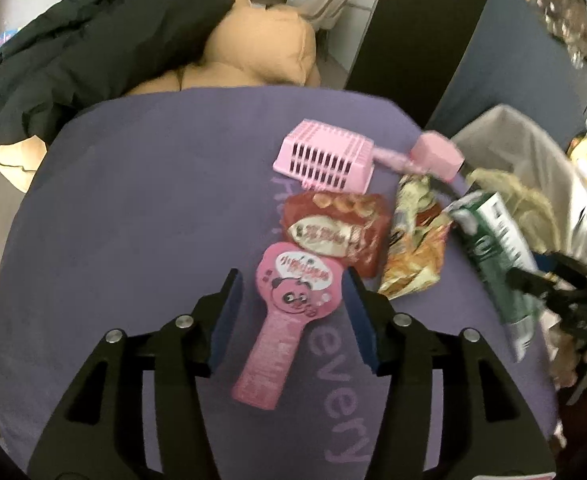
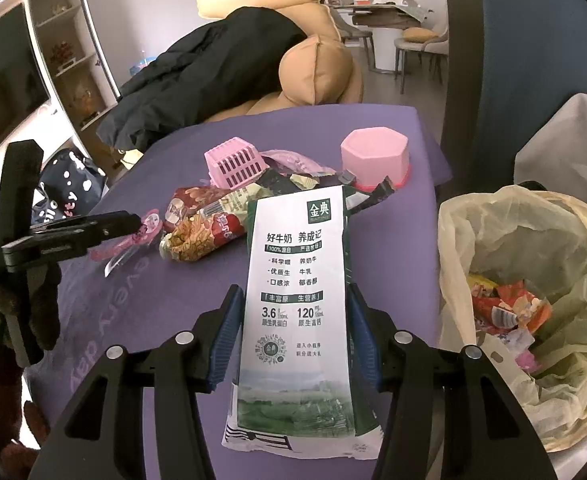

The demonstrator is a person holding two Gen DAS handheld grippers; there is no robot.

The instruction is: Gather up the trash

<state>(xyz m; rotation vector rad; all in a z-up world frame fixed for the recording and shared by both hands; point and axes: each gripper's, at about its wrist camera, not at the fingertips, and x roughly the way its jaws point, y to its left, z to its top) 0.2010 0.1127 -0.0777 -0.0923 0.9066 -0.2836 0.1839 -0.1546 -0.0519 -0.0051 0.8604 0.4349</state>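
While the right gripper (image 2: 293, 320), jaws clamped on a milk carton (image 2: 297, 280), needs swinging right to the lined bin (image 2: 533, 280), the left gripper (image 1: 289, 316) straddles a pink wrapper (image 1: 289, 300), jaws apart.

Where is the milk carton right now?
In the right wrist view, the milk carton sits between the right gripper's pads, left of the bin.

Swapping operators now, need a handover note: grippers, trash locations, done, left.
Right gripper: shut on the milk carton, lifted beside the lined trash bin.
Left gripper: open, straddling the pink panda wrapper on the purple table; not gripped.
Done: some wrappers already in the bin.
Left: bin the carton, then the panda wrapper, red snack bag, yellow snack bag. Pink basket and pink cup probably stay.
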